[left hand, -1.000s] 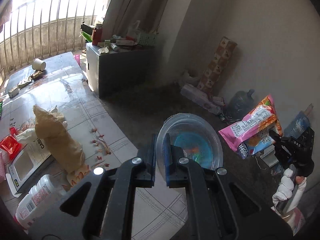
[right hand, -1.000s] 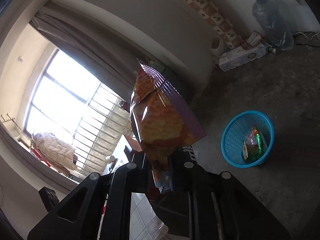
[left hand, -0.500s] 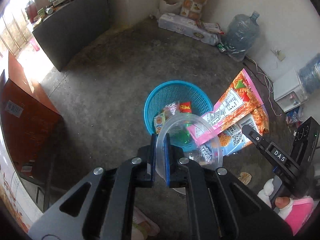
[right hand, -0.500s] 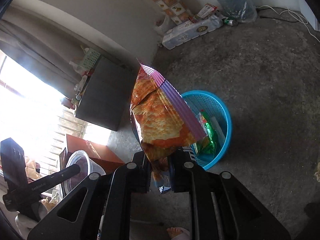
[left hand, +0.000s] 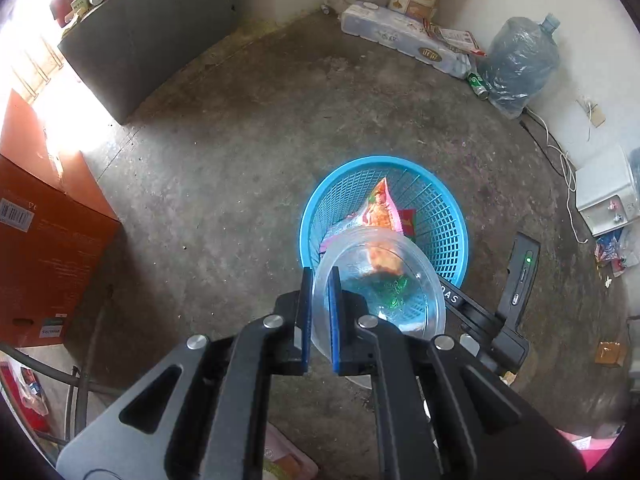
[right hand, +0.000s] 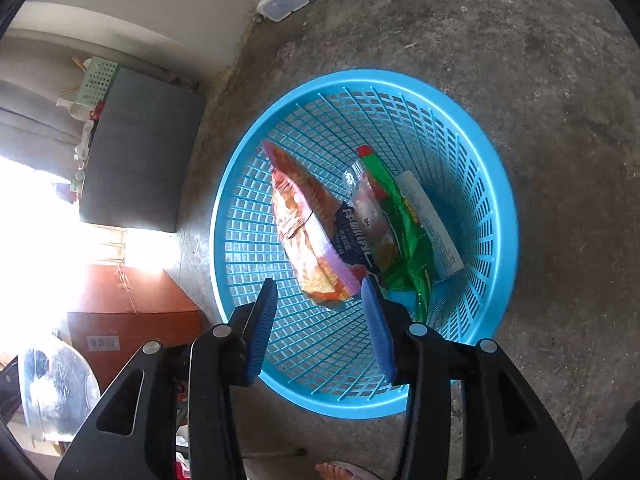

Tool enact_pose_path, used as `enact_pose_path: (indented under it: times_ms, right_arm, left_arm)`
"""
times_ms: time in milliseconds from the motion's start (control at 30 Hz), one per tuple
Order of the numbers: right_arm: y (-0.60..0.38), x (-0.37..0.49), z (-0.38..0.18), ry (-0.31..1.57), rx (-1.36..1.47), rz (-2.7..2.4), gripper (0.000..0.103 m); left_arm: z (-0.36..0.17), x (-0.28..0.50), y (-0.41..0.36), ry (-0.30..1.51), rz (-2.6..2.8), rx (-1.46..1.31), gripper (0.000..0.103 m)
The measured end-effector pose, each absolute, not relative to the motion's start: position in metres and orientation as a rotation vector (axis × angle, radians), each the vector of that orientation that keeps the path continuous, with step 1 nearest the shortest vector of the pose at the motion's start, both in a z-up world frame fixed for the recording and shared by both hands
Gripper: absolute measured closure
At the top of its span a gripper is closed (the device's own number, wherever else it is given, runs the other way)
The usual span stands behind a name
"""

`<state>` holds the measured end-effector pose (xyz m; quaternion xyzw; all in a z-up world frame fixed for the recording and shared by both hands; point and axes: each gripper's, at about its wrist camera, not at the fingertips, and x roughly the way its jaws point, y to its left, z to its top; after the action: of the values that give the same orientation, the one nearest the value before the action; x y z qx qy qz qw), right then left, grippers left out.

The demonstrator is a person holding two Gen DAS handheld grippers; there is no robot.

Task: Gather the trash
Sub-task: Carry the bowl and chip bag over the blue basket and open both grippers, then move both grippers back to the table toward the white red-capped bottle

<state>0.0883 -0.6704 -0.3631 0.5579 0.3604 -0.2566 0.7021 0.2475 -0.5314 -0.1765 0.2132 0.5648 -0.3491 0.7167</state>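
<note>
A blue mesh basket (right hand: pixel 492 208) (left hand: pixel 444 216) stands on the concrete floor. An orange and pink snack bag (right hand: pixel 308 232) (left hand: pixel 380 208) lies loose inside it beside a green wrapper (right hand: pixel 404 232) and a white packet (right hand: pixel 432 228). My right gripper (right hand: pixel 320 292) hangs over the basket's near rim, its jaws opening, and the pads touch nothing. My left gripper (left hand: pixel 320 288) is shut on the rim of a clear plastic bowl (left hand: pixel 380 284), held just above the basket's near edge. The bowl (right hand: pixel 56 392) also shows at the lower left of the right wrist view.
A brown cardboard box (left hand: pixel 44 232) stands at the left, with a dark grey cabinet (left hand: pixel 148 36) behind it. Against the far wall lie a pack of paper rolls (left hand: pixel 400 40), a large water bottle (left hand: pixel 516 64) and a white appliance (left hand: pixel 604 192) with cables. A bare foot (right hand: pixel 340 470) is by the basket.
Both grippers came down over the basket. The right gripper opened and let go of the snack bag, which now lies in the basket. The left still holds the bowl.
</note>
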Motion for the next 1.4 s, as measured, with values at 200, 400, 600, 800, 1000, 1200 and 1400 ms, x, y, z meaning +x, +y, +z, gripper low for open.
enact_pose_path:
  times_ms: [200,400,600,800,1000,1200,1400]
  right_arm:
    - [-0.663,0.026,-0.329,0.697,1.217,-0.573,0.055]
    - [-0.647,-0.034,-0.31,0.632,1.287,-0.616,0.054]
    - [-0.634,-0.062,-0.303,0.612,1.342,-0.623,0.054]
    - [-0.627,-0.068,-0.291,0.625,1.309,-0.611,0.054]
    - [-0.615,-0.061,-0.262,0.631,1.206,-0.582,0.054]
    - [-0.59,-0.044,-0.208,0.61,1.052,-0.519,0.047]
    - [-0.558,-0.021,-0.156,0.561,0.99,-0.331,0.038]
  left_arm:
    - [-0.184,0.244,-0.556,1.258,-0.787,0.471,0.097]
    - [-0.183,0.223,-0.587,1.296,-0.862,0.437,0.097]
    - [-0.201,0.215,-0.624,1.39,-0.855,0.371,0.036]
    - [-0.169,0.214,-0.584,1.301,-0.877,0.361,0.037]
    - [-0.083,0.214,-0.511,1.096,-0.937,0.347,0.036]
    - [-0.003,0.19,-0.394,0.919,-1.024,0.235,0.031]
    - [0.026,0.16,-0.235,0.788,-0.933,0.101,0.026]
